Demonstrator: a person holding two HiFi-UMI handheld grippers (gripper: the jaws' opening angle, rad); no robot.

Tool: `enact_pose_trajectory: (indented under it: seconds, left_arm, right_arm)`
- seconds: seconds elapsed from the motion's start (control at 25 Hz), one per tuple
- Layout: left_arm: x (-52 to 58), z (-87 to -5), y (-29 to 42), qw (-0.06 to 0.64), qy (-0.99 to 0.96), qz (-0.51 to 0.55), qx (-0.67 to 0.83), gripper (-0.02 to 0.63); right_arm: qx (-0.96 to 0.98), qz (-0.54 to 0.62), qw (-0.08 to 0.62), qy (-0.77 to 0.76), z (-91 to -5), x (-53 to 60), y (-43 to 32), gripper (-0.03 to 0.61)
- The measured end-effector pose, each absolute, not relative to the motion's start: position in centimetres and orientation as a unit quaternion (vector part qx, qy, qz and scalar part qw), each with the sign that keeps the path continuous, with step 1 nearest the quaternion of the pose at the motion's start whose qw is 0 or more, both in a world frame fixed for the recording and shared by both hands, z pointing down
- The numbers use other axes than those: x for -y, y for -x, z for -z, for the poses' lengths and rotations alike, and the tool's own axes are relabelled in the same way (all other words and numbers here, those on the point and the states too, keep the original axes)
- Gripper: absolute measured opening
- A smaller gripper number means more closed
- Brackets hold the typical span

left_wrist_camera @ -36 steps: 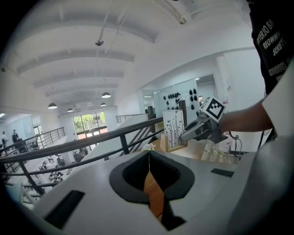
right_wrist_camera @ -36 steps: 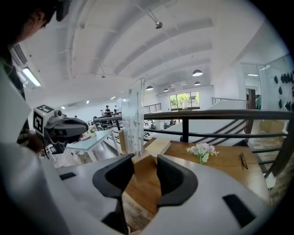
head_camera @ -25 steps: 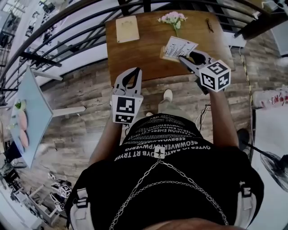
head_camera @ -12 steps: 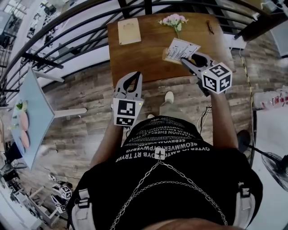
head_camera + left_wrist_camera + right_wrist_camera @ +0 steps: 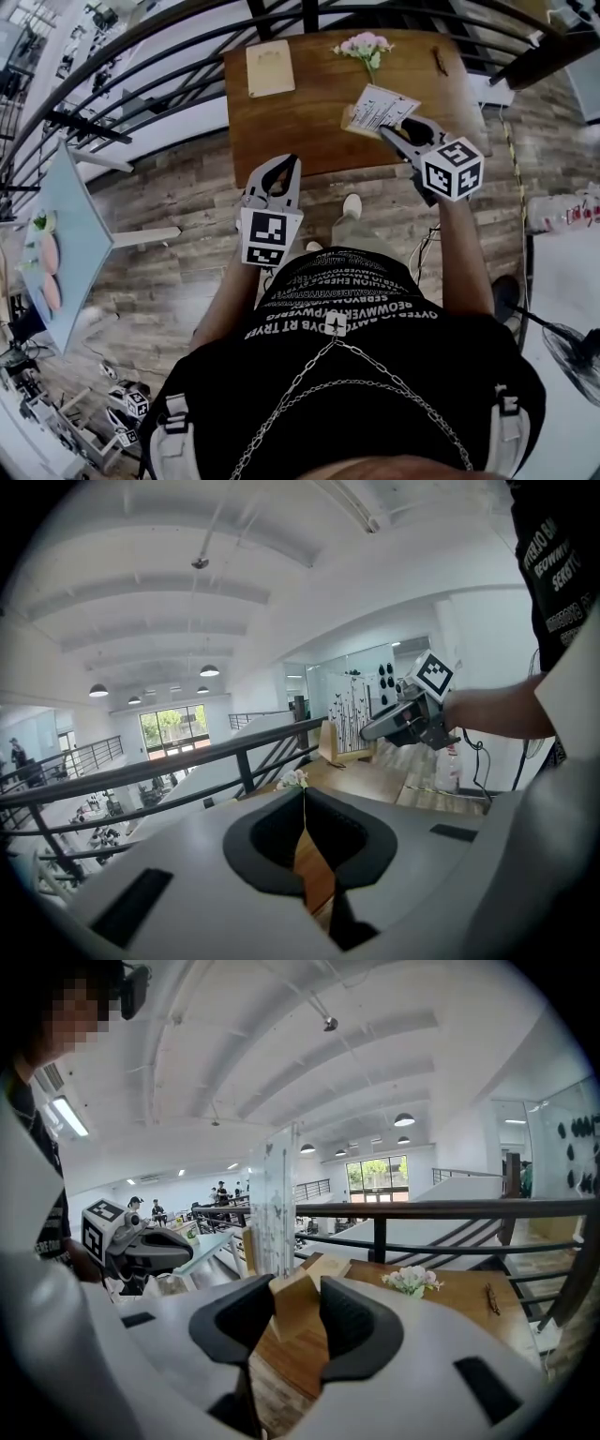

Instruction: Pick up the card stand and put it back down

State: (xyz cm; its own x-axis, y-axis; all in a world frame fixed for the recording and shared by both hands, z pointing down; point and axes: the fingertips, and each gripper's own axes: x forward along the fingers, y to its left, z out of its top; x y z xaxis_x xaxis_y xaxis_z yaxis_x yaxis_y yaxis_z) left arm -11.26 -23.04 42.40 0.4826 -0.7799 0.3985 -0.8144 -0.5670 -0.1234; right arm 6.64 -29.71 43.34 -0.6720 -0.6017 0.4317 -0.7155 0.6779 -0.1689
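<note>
The card stand [image 5: 378,106], a clear printed card in a wooden base, is over the near right part of the brown table [image 5: 300,112]. My right gripper [image 5: 386,132] is shut on the wooden base [image 5: 294,1303], which sits tilted between the pads. The clear card [image 5: 272,1199] rises above the jaws. In the left gripper view the card stand [image 5: 347,722] shows at the tip of the right gripper [image 5: 405,719]. My left gripper [image 5: 284,163] hangs shut and empty just off the table's near edge; its pads [image 5: 303,808] meet with nothing between them.
A pink flower sprig [image 5: 364,44], a tan board [image 5: 269,67] and a small dark object [image 5: 436,52] lie at the table's far side. A black railing [image 5: 141,47] runs behind it. A light blue table [image 5: 66,234] stands at the left.
The left gripper has drifted a little back toward the person. The right gripper keeps its hold on the card stand at almost the same spot.
</note>
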Motion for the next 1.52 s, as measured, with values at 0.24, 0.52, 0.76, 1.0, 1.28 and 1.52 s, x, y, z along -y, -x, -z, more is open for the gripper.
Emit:
enact_pose_trajectory:
  seconds: [0.24, 0.52, 0.76, 1.0, 1.28, 1.52]
  left_arm:
    - [24.9, -42.7, 10.4, 0.049, -0.857, -0.215, 0.465, 0.029]
    - [27.0, -43.2, 9.6, 0.054, -0.852, -0.223, 0.471, 0.029]
    - [29.2, -43.5, 8.4, 0.058, -0.849, -0.227, 0.473, 0.029]
    - [31.0, -44.5, 7.3, 0.068, -0.842, -0.238, 0.479, 0.029]
    - [32.3, -45.9, 7.0, 0.082, -0.827, -0.257, 0.494, 0.029]
    - [33.0, -47.0, 7.0, 0.097, -0.814, -0.269, 0.505, 0.029]
  right_arm:
    - [0.893, -0.189, 0.177, -0.368, -45.8, 31.4, -7.9, 0.166]
    - [0.886, -0.217, 0.176, -0.371, -49.3, 33.6, -8.7, 0.166]
    - [0.879, -0.225, 0.189, -0.376, -52.5, 35.7, -9.7, 0.166]
    - [0.869, -0.238, 0.201, -0.386, -56.4, 38.2, -11.4, 0.166]
    - [0.863, -0.241, 0.223, -0.384, -61.7, 39.8, -12.4, 0.166]
    - [0.854, -0.249, 0.251, -0.382, -66.4, 41.0, -12.8, 0.166]
